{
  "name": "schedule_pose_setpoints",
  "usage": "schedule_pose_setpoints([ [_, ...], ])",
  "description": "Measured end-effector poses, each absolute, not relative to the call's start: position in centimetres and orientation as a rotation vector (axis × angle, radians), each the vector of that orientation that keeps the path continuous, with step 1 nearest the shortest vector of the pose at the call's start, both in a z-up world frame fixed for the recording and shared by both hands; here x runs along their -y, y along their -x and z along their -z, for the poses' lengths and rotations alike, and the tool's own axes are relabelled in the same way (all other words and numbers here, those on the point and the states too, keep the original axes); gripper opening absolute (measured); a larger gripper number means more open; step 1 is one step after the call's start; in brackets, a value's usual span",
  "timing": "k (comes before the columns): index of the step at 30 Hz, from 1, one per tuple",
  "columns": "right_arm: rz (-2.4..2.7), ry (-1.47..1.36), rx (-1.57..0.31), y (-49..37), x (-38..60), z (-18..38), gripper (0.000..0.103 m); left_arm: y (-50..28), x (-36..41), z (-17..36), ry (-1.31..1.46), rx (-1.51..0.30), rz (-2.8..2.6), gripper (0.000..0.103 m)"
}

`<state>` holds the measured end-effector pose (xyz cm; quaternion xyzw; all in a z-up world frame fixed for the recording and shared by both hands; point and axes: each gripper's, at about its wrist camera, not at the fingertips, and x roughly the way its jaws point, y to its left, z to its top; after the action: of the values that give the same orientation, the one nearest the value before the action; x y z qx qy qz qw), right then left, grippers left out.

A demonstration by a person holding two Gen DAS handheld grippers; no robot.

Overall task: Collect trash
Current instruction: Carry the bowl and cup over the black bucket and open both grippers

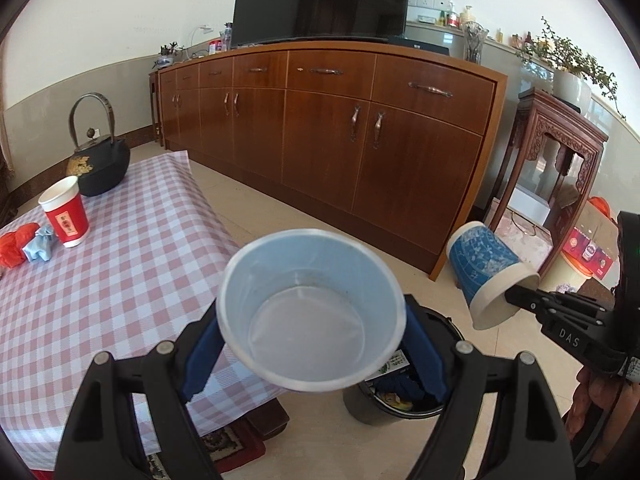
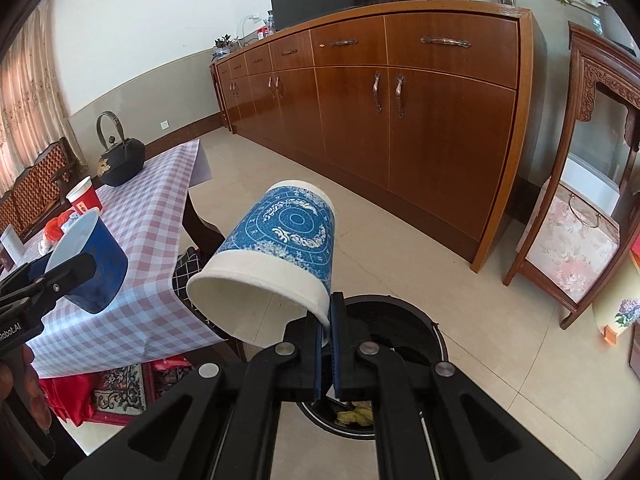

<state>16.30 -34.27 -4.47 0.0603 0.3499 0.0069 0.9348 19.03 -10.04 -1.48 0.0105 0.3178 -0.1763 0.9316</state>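
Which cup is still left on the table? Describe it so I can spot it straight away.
Start at the checked tablecloth and find the black iron kettle at its far end. Just in front of the kettle stands the red paper cup, upright with a white rim. Unlike the two blue cups, it is red and no tongs hold it.

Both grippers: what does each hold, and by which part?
Left gripper clamps the blue cup across its sides; right gripper pinches the patterned cup by its rim.
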Motion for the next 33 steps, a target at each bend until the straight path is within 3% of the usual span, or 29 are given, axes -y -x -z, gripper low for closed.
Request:
schedule_pose_setpoints([
  [17,0.091,-0.162,-0.779,-14.9,40.1,8.0,0.004,-19.8,17.8,5.1,-0.088,-0.731,0.504,0.083],
  [33,0.097,-0.111,-0.963,-17.3,43.3,15.4,0.004,-21.4,21.9,11.2,-0.134,-0.867,0.551,0.083],
])
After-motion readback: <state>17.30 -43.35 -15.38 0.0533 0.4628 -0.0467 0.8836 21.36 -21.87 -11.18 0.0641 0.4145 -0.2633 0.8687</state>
